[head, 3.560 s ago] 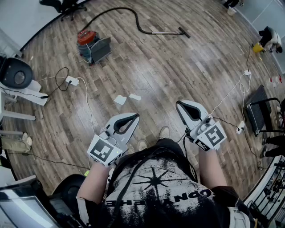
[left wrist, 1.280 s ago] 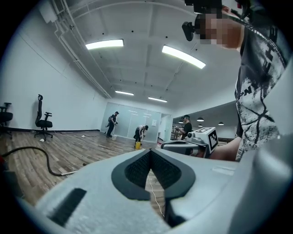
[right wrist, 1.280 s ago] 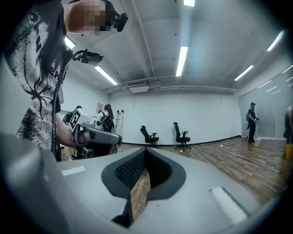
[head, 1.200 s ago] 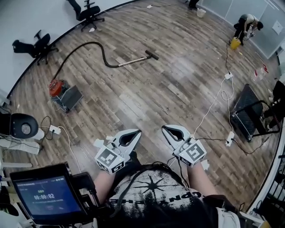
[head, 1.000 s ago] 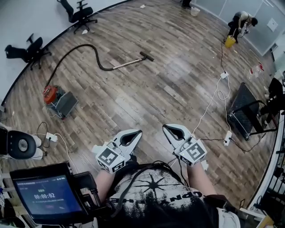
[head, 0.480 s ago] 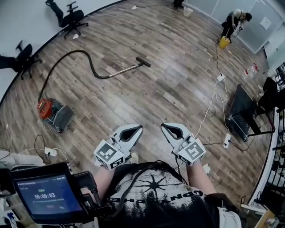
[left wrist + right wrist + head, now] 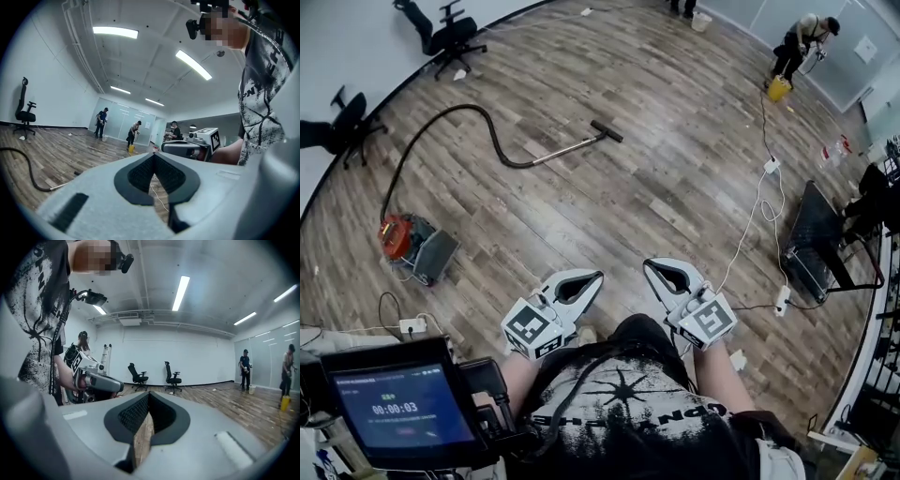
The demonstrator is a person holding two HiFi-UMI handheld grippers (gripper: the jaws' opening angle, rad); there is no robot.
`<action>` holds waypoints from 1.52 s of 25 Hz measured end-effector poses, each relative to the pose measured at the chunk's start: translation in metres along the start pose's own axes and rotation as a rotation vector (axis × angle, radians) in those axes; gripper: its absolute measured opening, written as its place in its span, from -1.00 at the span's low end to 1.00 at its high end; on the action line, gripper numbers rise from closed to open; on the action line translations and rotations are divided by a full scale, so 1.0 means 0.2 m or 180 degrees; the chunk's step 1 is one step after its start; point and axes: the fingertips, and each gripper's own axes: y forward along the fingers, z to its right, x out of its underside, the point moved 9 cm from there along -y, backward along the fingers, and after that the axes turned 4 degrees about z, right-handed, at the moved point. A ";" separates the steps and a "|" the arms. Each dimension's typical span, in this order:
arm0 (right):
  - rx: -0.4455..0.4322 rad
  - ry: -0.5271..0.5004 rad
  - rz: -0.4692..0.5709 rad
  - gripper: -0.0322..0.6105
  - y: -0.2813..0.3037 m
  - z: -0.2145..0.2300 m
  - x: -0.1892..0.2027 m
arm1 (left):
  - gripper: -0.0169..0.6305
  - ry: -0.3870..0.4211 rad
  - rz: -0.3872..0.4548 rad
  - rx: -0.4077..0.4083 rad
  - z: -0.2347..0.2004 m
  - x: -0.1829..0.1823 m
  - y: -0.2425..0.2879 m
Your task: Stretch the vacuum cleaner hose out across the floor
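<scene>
The left gripper (image 7: 598, 276) and right gripper (image 7: 648, 266) are both clenched tight with nothing between the jaws, side by side just ahead of the person's chest. The vacuum hose (image 7: 459, 106) lies well ahead of the left gripper and off to its left (a black arc on the wood floor (image 7: 675, 169)). It runs from the red vacuum cleaner (image 7: 397, 234) to a metal wand (image 7: 562, 149). Both grippers are well apart from it.
</scene>
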 end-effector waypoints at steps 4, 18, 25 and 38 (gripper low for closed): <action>0.0107 0.0165 -0.0059 -0.88 0.01 0.15 0.08 | -0.95 0.0015 -0.0121 0.0051 -0.10 -0.01 0.14; -0.0243 0.0114 0.0100 -0.88 0.22 1.26 0.03 | -0.95 0.0196 -0.0063 -0.0176 -0.61 -0.26 1.11; -0.0464 0.0068 0.0086 -0.88 0.31 1.61 0.02 | -0.95 0.0217 0.0041 -0.0379 -0.78 -0.29 1.41; -0.0959 0.0212 0.0034 -0.88 0.73 1.85 0.05 | -0.95 0.0063 0.0137 -0.0918 -1.08 -0.33 1.40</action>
